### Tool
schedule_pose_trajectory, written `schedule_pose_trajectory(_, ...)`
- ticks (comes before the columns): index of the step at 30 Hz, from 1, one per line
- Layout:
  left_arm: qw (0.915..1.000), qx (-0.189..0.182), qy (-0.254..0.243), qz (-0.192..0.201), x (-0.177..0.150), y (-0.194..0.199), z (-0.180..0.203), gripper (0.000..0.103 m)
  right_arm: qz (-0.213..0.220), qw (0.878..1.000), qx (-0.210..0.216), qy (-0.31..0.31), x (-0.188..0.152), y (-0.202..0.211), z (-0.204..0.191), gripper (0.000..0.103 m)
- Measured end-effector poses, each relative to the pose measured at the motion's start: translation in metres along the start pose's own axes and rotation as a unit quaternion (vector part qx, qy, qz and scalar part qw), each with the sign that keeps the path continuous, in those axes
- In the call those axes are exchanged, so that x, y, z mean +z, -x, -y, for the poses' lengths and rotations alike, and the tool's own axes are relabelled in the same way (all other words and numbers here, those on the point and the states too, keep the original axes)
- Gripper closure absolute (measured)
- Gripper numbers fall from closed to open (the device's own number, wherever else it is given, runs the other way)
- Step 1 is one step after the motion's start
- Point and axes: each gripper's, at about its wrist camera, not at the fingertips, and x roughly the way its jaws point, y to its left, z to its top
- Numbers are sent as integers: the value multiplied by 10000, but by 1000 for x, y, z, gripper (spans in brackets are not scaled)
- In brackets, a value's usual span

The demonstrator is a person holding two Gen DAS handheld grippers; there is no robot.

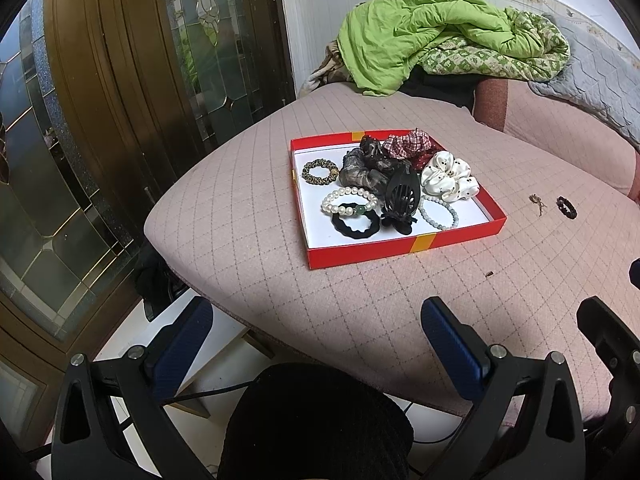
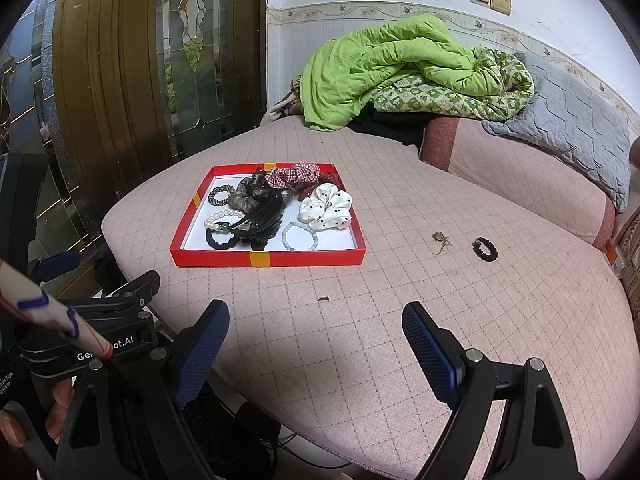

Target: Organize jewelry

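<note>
— Blue-padded jaws on the right gripper (image 2: 316, 344) and left gripper (image 1: 318, 344): both wide open, empty?

— Yes. The dark braided bracelet (image 2: 485, 248) lies ahead-right on the pink cushion (image 2: 360, 340), outside the red tray (image 2: 267, 259); the right is nearer.

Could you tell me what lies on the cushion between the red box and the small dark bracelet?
Only a small brownish trinket between red box and dark bracelet, clearest from the right wrist.
</note>
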Motion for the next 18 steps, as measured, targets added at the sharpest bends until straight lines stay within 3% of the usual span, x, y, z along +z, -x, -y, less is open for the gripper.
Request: schedule_pose_trajectory(18, 10000, -10, 6, -15, -1, -1, 0, 0, -47, 10000, 9, -19, -2, -1, 3, 12)
